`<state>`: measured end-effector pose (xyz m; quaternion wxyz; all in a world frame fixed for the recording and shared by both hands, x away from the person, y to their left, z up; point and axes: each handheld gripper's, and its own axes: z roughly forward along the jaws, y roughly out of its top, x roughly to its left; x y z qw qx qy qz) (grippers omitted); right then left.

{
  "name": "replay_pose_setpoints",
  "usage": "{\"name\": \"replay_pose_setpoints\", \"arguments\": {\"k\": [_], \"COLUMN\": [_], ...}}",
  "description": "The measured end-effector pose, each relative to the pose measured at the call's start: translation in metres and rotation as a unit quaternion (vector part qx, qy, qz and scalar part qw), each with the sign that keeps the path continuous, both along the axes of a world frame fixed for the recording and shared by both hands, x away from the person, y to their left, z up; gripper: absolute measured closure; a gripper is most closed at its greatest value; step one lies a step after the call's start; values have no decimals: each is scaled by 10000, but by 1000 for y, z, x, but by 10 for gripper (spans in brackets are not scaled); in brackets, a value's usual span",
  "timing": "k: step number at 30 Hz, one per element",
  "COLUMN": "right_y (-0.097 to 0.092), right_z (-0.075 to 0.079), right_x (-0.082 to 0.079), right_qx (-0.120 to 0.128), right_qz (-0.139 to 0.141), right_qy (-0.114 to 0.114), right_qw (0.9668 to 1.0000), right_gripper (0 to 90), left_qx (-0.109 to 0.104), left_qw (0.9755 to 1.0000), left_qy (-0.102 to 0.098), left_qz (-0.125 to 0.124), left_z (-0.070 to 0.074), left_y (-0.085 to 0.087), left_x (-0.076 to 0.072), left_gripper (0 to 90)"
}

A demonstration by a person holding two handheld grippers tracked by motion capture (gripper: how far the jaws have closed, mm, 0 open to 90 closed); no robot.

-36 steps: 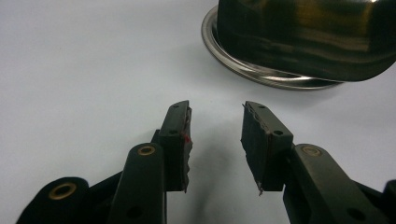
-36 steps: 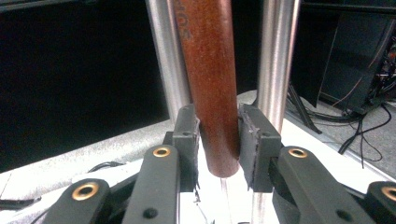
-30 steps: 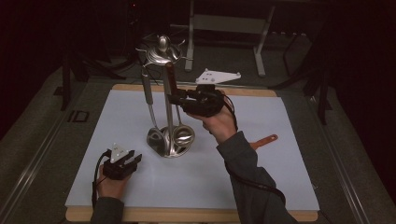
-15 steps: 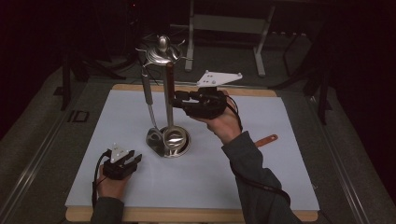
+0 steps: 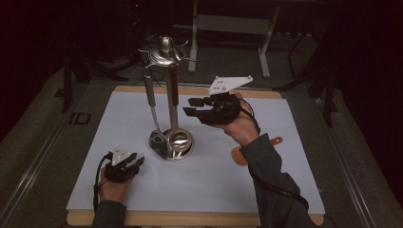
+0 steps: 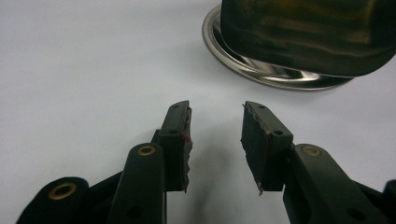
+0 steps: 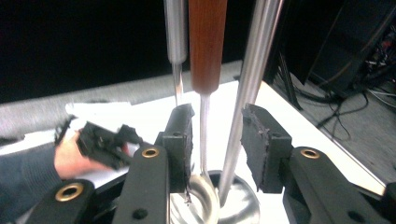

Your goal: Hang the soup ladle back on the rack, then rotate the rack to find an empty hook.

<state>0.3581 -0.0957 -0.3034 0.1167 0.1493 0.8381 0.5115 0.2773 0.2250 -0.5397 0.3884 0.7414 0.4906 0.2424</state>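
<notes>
Resting low on the white table at the left, the left gripper lies still with its jaws spread and nothing between them; in the left gripper view they point across bare table toward the steel base of the utensil stand, near but apart from it. Moving right, the stand rises from its round base to a hooked crown, and two utensils hang from it side by side: a steel-handled utensil on the left and a wooden-handled ladle just beside it, its bowl down near the base. Right of these, the right gripper is held level beside the ladle's handle and no longer touches it. A second earlier its jaws sat against the handle; they have just been opening, and the hand has drawn slightly back toward the right. In the right gripper view the thin shank of the ladle shows between the spread jaws, but farther off, with no pad pressing on it. That reads as a release: the ladle appears to be hung on the stand and left there. Farthest right, an orange utensil lies flat on the table, partly hidden behind the right forearm, likely the next piece to hang.
</notes>
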Motion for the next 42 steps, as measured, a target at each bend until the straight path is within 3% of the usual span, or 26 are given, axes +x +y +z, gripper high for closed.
{"name": "replay_pose_setpoints", "arguments": {"k": [7,16,22,27,29,32,34,37,38,42], "right_y": [-13,-39,-55,-70,-77,-85,-89,-94,-96,-99], "right_z": [-9,-26,-41,-52,-60,-71,-78,-93,-99,-115], "right_x": [3,8,10,11,12,12,12,10,9,4], "right_qx": [-357,-757,-1130,-1324,-1421,-1548,-1652,-1909,-1978,-2061], "right_qz": [-153,-363,-485,-613,-688,-779,-848,-1009,-1066,-1167], "right_qy": [9,103,209,287,356,423,464,489,508,598], "right_qw": [9992,9964,9922,9889,9868,9840,9815,9752,9731,9697], "right_gripper": [629,626,617,612,609,603,596,587,581,559], "left_qx": [-320,-345,-814,-1299,-1373,-1583,-1746,-1908,-1917,-2073], "left_qw": [9995,9993,9958,9874,9850,9787,9730,9644,9627,9508], "left_qy": [-13,-130,-415,-889,-1026,-1284,-1486,-1791,-1868,-2251], "left_qz": [46,25,-52,-169,-203,-253,-281,-370,-391,-479], "left_z": [0,2,13,36,44,59,73,91,96,122], "left_y": [7,7,9,8,6,4,2,-3,-4,-9], "left_x": [0,-2,-7,-18,-20,-23,-25,-28,-28,-29], "left_gripper": [628,656,765,891,898,898,899,899,899,899]}}
